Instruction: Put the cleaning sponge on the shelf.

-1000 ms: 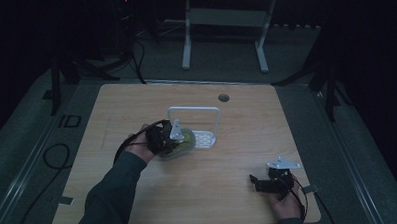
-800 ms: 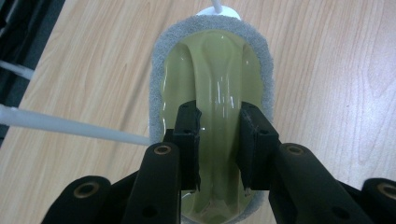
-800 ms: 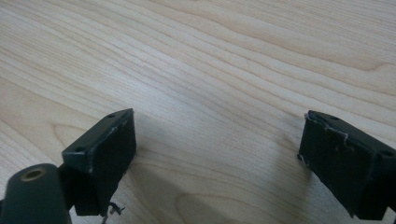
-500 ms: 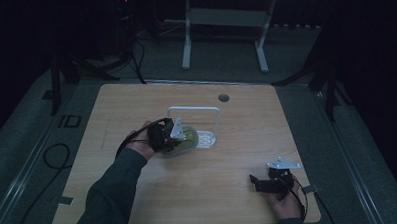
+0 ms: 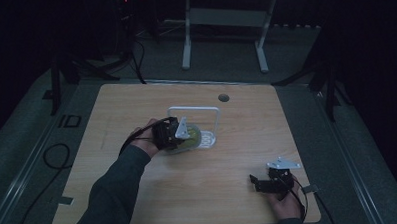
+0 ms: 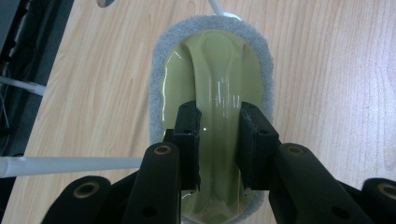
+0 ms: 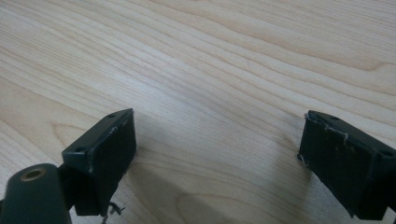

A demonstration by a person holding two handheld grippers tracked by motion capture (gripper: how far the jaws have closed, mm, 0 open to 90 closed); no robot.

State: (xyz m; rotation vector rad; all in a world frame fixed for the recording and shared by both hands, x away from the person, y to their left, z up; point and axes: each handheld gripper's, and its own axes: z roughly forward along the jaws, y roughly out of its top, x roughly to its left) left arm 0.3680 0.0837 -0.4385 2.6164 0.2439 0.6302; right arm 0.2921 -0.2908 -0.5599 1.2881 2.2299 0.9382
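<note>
Centrally on the wooden table [image 5: 136,104], the left gripper [image 6: 218,135] is reached forward on an extended forearm, its jaws clamped on the raised handle of a green scrubbing brush [image 6: 212,70] beside a white wire rack [image 5: 206,111]. Near the table's front right corner, the right gripper [image 7: 215,154] is held low with jaws spread wide, nothing between them.

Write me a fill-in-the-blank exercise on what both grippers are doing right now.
1. The left gripper has its jaws closed on the raised ____ of the green scrubber.
2. The right gripper has its jaws ____, with nothing between them.
3. The white wire rack stands on the ____ table.

Missing words: handle; open; wooden
</note>
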